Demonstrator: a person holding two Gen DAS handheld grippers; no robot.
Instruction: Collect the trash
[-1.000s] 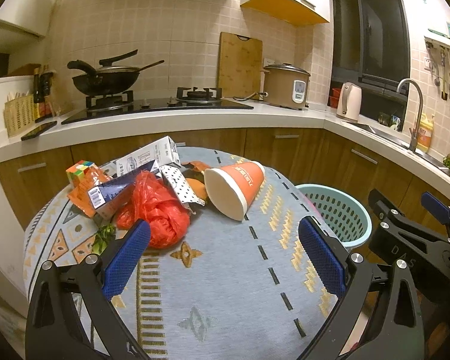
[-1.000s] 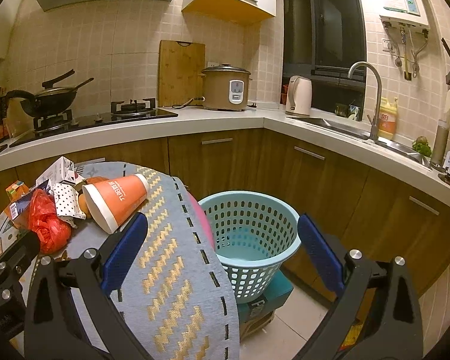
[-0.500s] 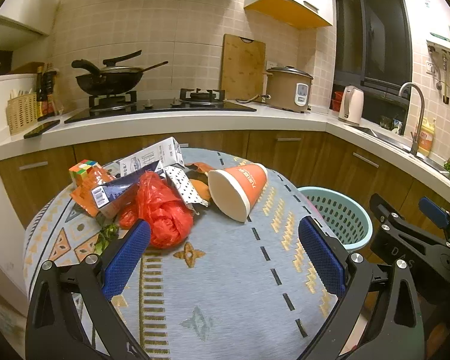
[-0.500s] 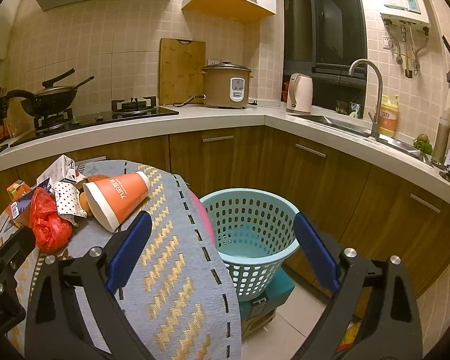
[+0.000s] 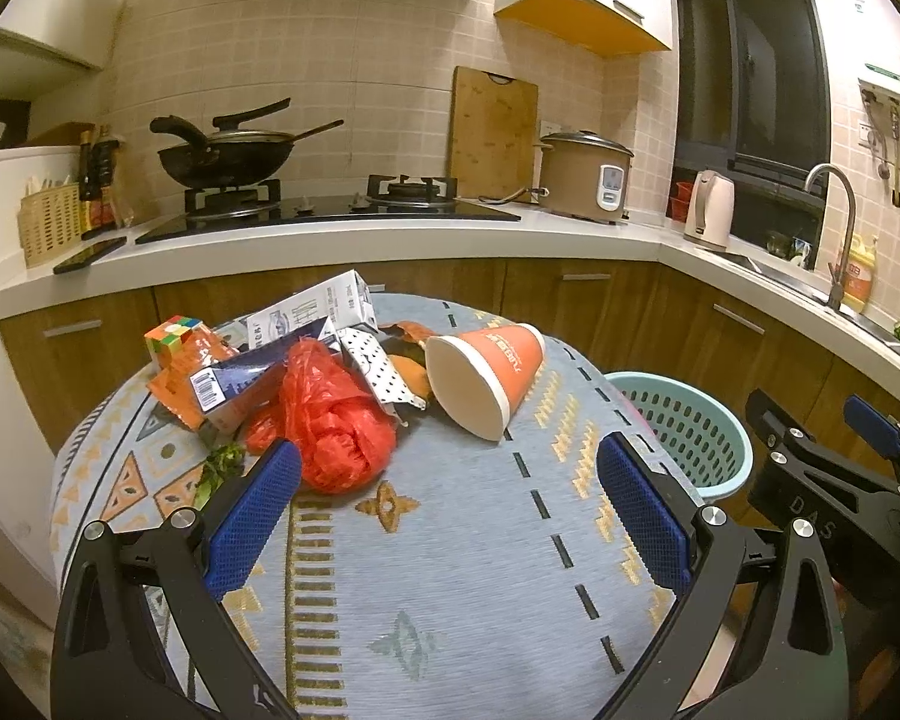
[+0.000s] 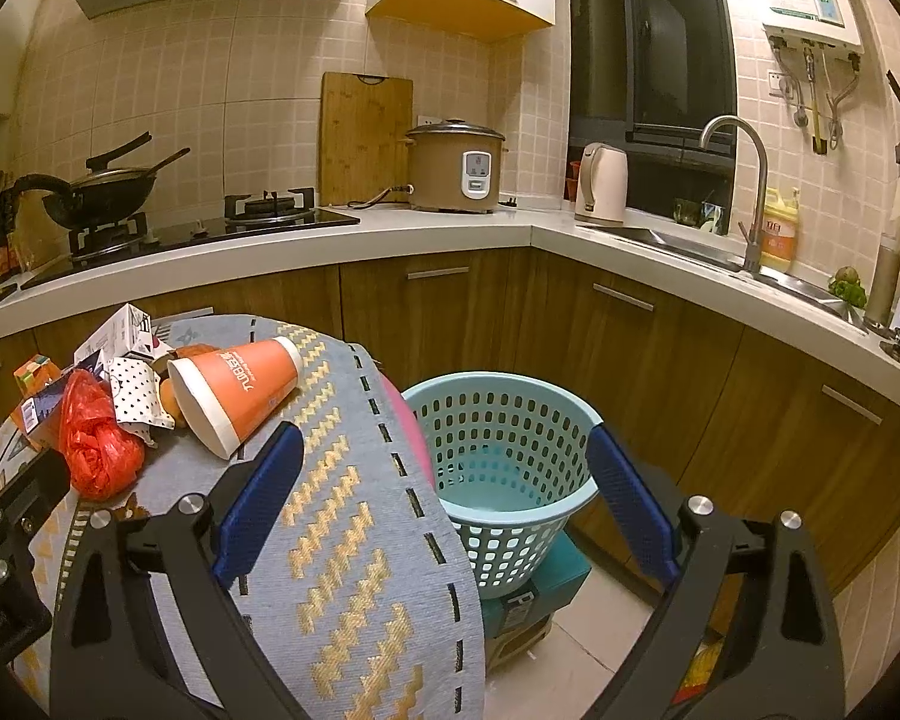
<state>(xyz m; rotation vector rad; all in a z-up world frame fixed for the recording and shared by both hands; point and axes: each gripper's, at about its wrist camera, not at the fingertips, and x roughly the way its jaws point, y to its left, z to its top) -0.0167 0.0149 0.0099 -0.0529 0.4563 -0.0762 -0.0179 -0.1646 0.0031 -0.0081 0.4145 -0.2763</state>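
With both my tongs spread wide and holding nothing, no trash is collected yet. Left gripper [image 5: 450,504] hovers low over the round table [image 5: 462,588], pile straight ahead: red plastic bag [image 5: 330,432] nearest, just past my left finger, cartons and wrappers [image 5: 240,378] behind it, orange paper cup [image 5: 486,375] to the right of the bag. Cup lies on its side, long axis running diagonal, open mouth toward me, base pointing away-right. Right gripper [image 6: 444,480] hangs over the table's right edge, aimed at the teal basket [image 6: 501,450], which sits on the floor just beside the table, looks empty. Judgement: left is closer to the bag, either reaches the cup. Bare cloth between tongs and pile, free approach. Drop-off is right, over the edge.
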